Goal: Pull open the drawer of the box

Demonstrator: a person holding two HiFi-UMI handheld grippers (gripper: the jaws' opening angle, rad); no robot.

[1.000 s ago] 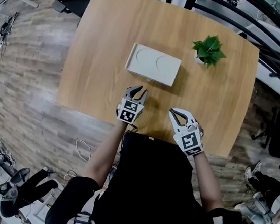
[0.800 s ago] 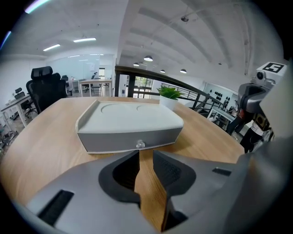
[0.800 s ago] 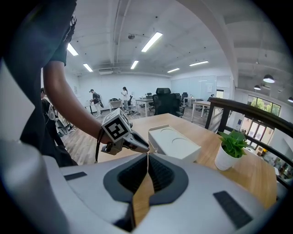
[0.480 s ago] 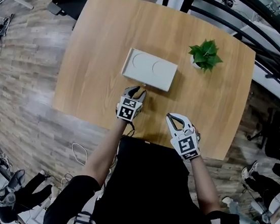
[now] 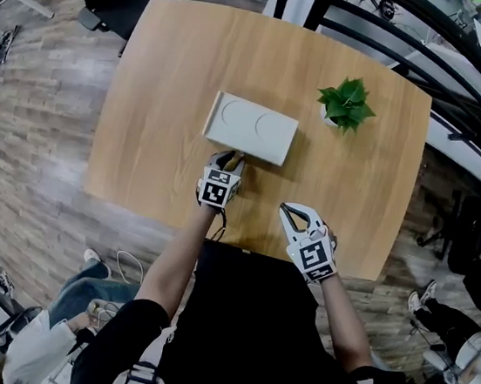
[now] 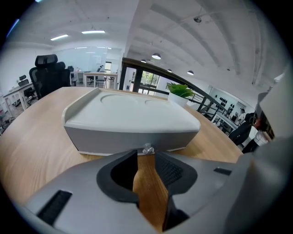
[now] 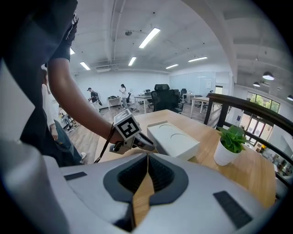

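A white box (image 5: 251, 127) rests flat on a wooden table (image 5: 166, 89), slightly toward the far side of the table's middle, with two shallow round recesses in its top. The long front face of the box is turned toward the person. This face carries a small clear knob (image 6: 147, 149) low at its centre, and the drawer sits closed in the body of the box. The left gripper (image 5: 230, 156) points forward and down at this face, with its tips just short of the front edge of the box. Its jaws have just been opening and now stand apart. The left gripper view shows bare table between the ribbed pads, and the knob sits right at the gap between the two tips without either pad pressing on it. This gripper holds nothing. The right gripper (image 5: 288, 211) is positioned nearer the person, over the near part of the table, to the right of the left gripper and well apart from the box. Its jaws are together at the tips, with nothing between them. A small green plant (image 5: 345, 102) in a white pot stands on the table to the right of the box, clear of it. In the right gripper view, the left forearm and the marker cube of the left gripper lie in front of the box.
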